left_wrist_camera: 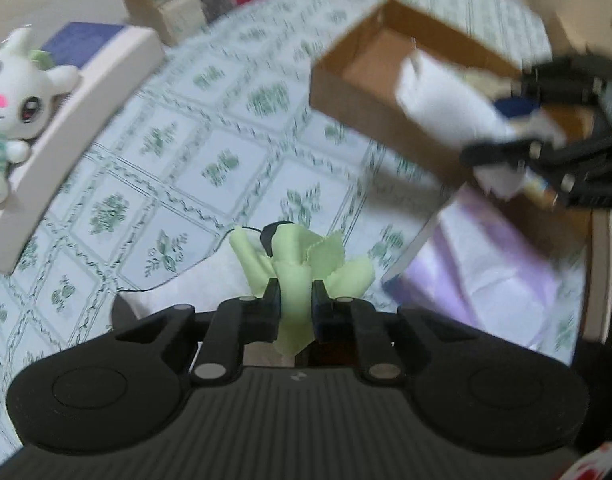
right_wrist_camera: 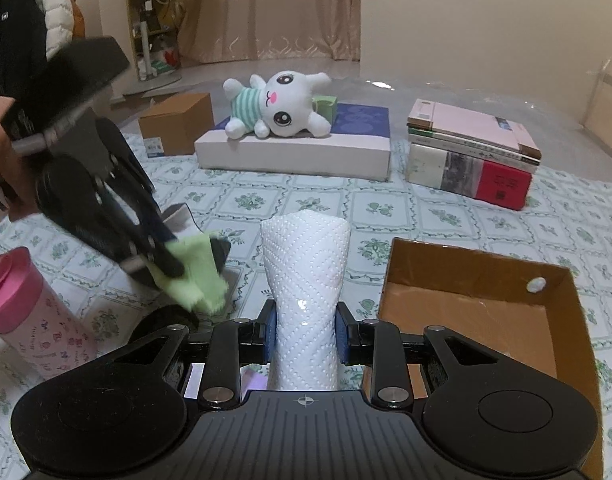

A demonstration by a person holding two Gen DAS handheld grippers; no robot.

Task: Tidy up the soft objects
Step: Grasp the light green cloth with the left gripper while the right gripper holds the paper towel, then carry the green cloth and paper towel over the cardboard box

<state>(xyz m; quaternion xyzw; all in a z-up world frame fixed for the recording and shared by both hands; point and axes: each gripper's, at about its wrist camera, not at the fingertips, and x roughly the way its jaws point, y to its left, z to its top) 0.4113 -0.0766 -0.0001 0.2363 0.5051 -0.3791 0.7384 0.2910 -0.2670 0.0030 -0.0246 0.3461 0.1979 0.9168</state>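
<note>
Both tongs are loaded. Left tongs (left_wrist_camera: 296, 300) are pinched narrow on a pale green, pinked-edge cleaning cloth (left_wrist_camera: 302, 268), whose folds fan out beyond the tips; right tongs (right_wrist_camera: 304, 338) are clamped at a moderate width around the waist of a white embossed paper-towel roll in clear wrap (right_wrist_camera: 306, 280), which bulges above the blue pads.

Landmark: the open brown cardboard box (right_wrist_camera: 477, 264) on the green-flowered white bed sheet (right_wrist_camera: 306, 200). In the right wrist view the roll sits just left of the box's near-left corner; in the left wrist view, which is blurred, it appears to overlap the box's near wall, so I cannot tell whether it is already over the opening. The green cloth is well to the left of the box, above a dark item on the sheet that I cannot make out.

Judging from this, the step in hand is carrying the soft things into the box. To do it well:
- Bring the roll fully over the box floor before easing the grip, and lower it so it lies rather than bounces off the rim.
- Keep the squeeze light; the roll is already deforming.
- Hold the cloth back until the right tongs are clear of the box, since the two approach paths cross.
- Lift the cloth high enough that its hanging tail clears the box wall and the pink lidded tumbler (right_wrist_camera: 30, 312) far left of the box.
</note>
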